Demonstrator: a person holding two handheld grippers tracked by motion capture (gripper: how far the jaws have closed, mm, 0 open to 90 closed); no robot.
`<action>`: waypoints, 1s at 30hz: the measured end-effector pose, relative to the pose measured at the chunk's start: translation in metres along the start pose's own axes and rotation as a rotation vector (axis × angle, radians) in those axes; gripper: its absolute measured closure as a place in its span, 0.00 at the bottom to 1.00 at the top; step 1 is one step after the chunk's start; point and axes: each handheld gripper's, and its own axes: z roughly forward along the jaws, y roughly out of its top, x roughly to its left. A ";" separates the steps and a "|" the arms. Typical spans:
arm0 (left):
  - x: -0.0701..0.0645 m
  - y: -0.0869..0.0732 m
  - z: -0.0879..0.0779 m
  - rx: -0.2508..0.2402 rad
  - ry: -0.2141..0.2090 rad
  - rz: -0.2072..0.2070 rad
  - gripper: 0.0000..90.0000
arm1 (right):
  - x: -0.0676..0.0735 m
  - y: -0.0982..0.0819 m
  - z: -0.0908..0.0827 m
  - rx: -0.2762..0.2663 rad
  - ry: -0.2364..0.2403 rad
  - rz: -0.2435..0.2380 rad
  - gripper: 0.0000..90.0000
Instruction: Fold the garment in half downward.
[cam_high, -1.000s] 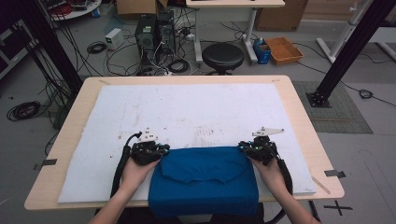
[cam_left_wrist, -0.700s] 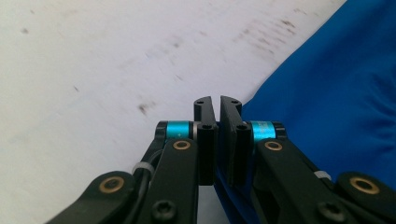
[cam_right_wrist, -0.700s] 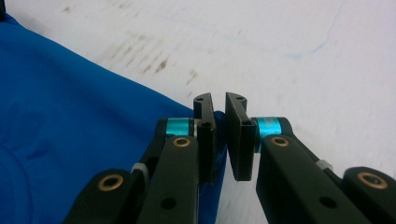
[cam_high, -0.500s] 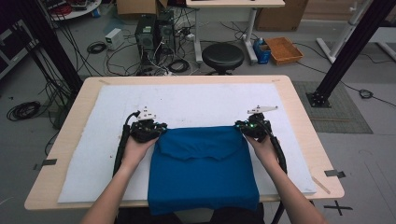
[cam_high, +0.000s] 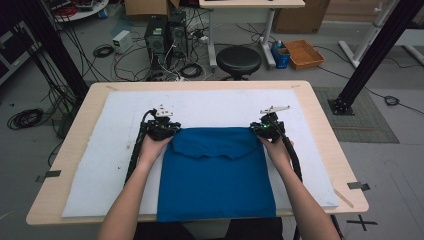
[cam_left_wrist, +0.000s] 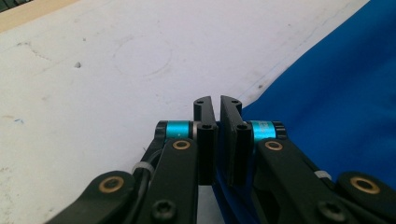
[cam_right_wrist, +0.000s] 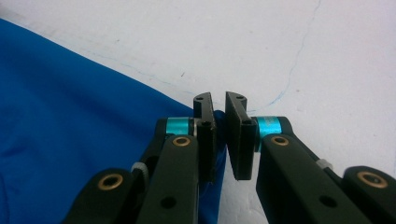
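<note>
On the middle of the high view lies a blue cloth (cam_high: 216, 175), folded flat on a white mat (cam_high: 100, 165) that covers a wooden table (cam_high: 320, 115). Its near edge hangs a little over the table edge at the bottom of the frame, and its far edge runs across the middle of the frame. At the left end of that far edge sits the left gripper (cam_high: 169, 131), held by the person's left hand (cam_high: 152, 146). At the right end sits the right gripper (cam_high: 262, 129), held by the right hand (cam_high: 275, 150). Both forearms come up from the bottom of the frame, one on each side of the cloth. From the left gripper view, the left gripper (cam_left_wrist: 219, 103) has its two black jaws pressed nearly together, with a thin bit of blue cloth (cam_left_wrist: 336, 93) pinched between them low in the frame, so it is gripping the cloth's corner. The cloth fills the right side of that frame and the white mat (cam_left_wrist: 93, 70) fills the left. From the right gripper view, the right gripper (cam_right_wrist: 219, 100) also has its jaws nearly together and nips the blue cloth (cam_right_wrist: 70, 121) between them. There the cloth lies at the left of the frame and the white mat (cam_right_wrist: 303, 46) at the upper right. Behind the table, at the top of the high view, a black stool (cam_high: 238, 59) stands on the floor.
</note>
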 end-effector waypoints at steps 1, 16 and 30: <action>0.000 0.000 0.000 0.006 0.001 0.001 0.94 | 0.000 0.000 0.001 0.002 0.000 -0.003 0.92; -0.016 -0.017 -0.051 -0.015 0.064 -0.085 0.60 | 0.010 -0.008 -0.035 -0.051 -0.053 -0.005 0.58; -0.043 -0.039 -0.051 0.071 0.008 -0.252 0.71 | 0.025 -0.047 -0.058 -0.067 -0.009 0.061 0.68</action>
